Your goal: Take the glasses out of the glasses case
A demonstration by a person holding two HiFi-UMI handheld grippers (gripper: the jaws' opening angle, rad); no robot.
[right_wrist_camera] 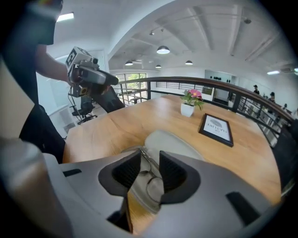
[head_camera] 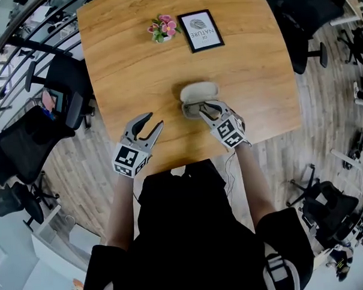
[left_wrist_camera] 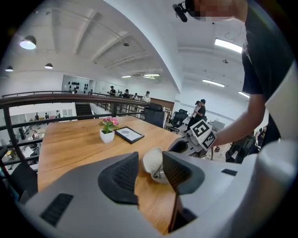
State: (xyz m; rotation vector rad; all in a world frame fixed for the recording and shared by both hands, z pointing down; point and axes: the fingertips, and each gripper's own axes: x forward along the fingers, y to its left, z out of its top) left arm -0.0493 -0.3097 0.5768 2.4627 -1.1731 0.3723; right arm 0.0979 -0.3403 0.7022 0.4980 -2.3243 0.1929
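Note:
A pale grey glasses case (head_camera: 197, 91) lies open on the wooden table (head_camera: 124, 66), near its front edge. In the right gripper view thin wire-framed glasses (right_wrist_camera: 154, 187) rest in the open case (right_wrist_camera: 174, 142). My right gripper (head_camera: 203, 108) hangs over the case's near half. Its jaws (right_wrist_camera: 149, 162) stand apart on either side of the glasses' frame, and the pads do not press on it. My left gripper (head_camera: 154, 120) is open and empty to the left of the case, pointing toward it. The left gripper view shows the case (left_wrist_camera: 153, 163) beyond the spread jaws (left_wrist_camera: 150, 158).
A small white pot of pink flowers (head_camera: 162, 29) and a black picture frame (head_camera: 199, 30) stand at the table's far side. Black office chairs (head_camera: 40, 138) stand left of the table, with another (head_camera: 302, 16) at the far right. The person stands at the front edge.

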